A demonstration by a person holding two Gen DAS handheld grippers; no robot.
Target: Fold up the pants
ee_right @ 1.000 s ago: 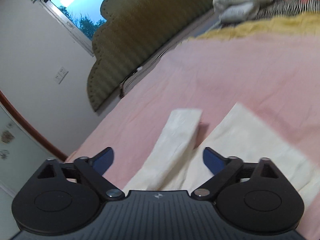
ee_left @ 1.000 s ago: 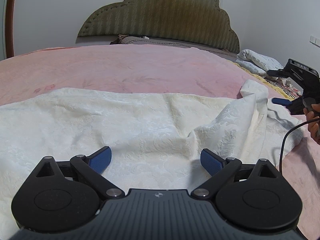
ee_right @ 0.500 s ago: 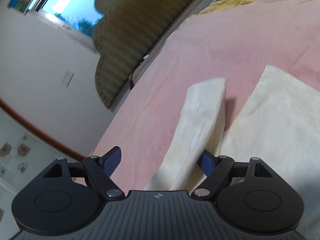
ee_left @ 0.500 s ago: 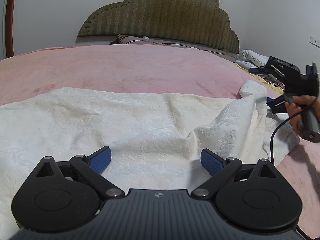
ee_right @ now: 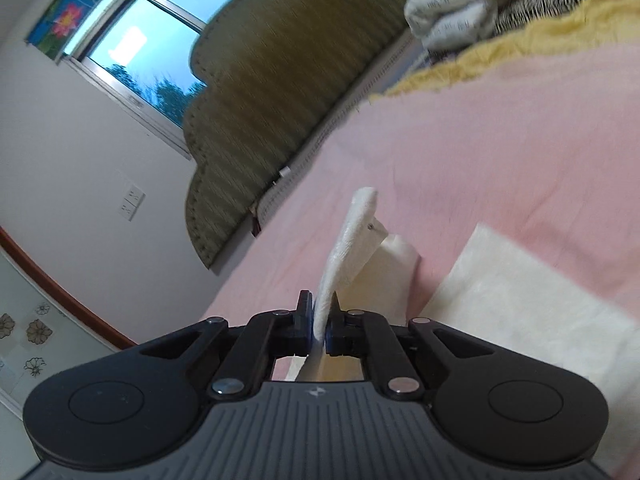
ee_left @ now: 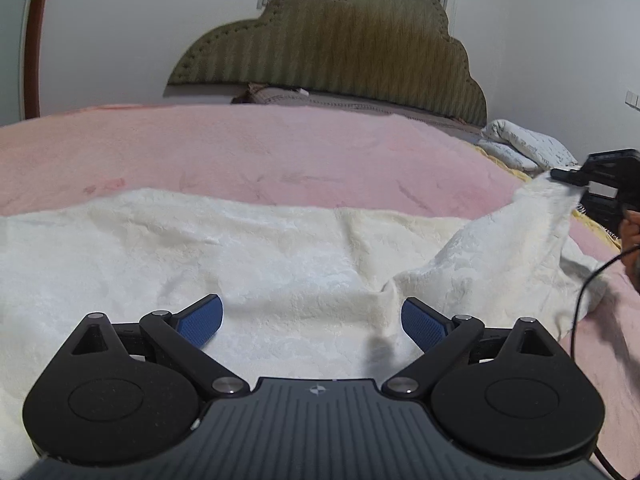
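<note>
Left wrist view: cream pants spread across the pink bed, long axis running side to side across the frame, waist end not visible. The right-hand end of the fabric rises off the blanket into a peak toward the right gripper, seen small at the frame's right edge, with part of a hand and a black cable below it. Left gripper hovers low over the cloth, blue pads wide apart, nothing between them. Whether the pads touch the fabric cannot be told. Right wrist view gives what the left cannot: the right gripper has just been closing, and its jaws now pinch a thin edge of one pant leg; the cuff stands up on edge and points away from the camera toward the green headboard. The second leg lies flat on the bed just beside it, to the right, roughly parallel. This view also shows a window, a yellow blanket edge and folded bedding at the far right corner; frame is blurred. The left gripper is not in this view.
</note>
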